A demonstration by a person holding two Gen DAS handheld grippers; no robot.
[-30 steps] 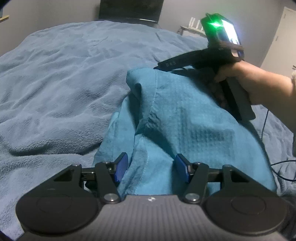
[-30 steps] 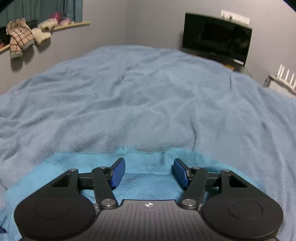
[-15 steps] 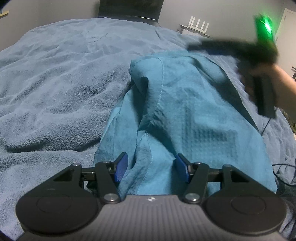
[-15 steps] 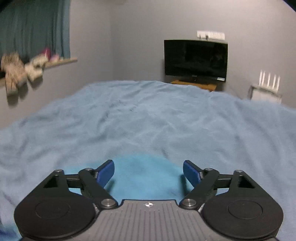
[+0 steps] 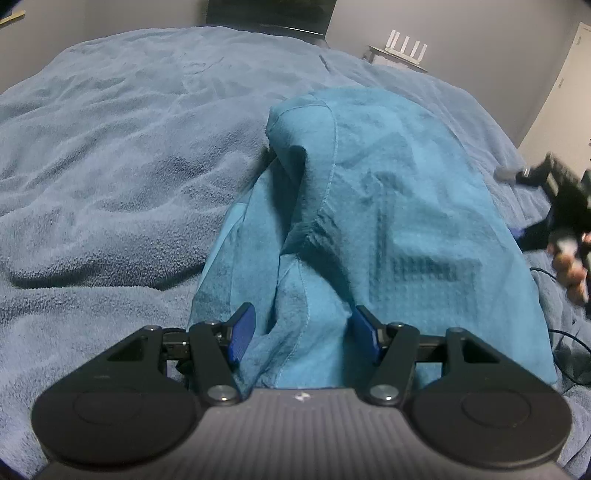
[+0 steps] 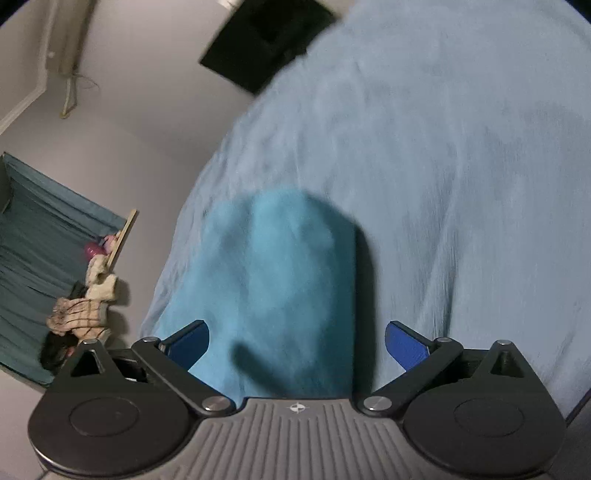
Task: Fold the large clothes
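Grey-walled bedroom, with a bed (image 5: 110,155) under a fleecy pale-blue blanket (image 6: 461,166), a dark television (image 5: 269,14) at its far end and a white router (image 5: 404,40) on a small stand to the right. Lay on the blanket as a folded heap, right of centre in the left wrist view: teal garment (image 5: 388,206), seam running down its front, a flap doubled over at the far end. Left gripper (image 5: 302,330) low over the near edge, blue fingers (image 5: 242,330) parted, with cloth bunched up between them; cannot tell whether actually pinched or merely touching. Right gripper (image 6: 297,349), seen from its own tilted and blurred camera, hung above the same garment (image 6: 273,288), fingers (image 6: 404,347) spread wide and grasping nothing, a dark shadow thrown onto the cloth beneath. Showed in the left wrist view at the far right edge, blurred and clear of the cloth: the same right gripper (image 5: 554,206) in the person's right hand (image 5: 570,262). Hung on a shelf (image 6: 123,236) beside teal curtains (image 6: 40,236): checked and cream soft items (image 6: 85,310).
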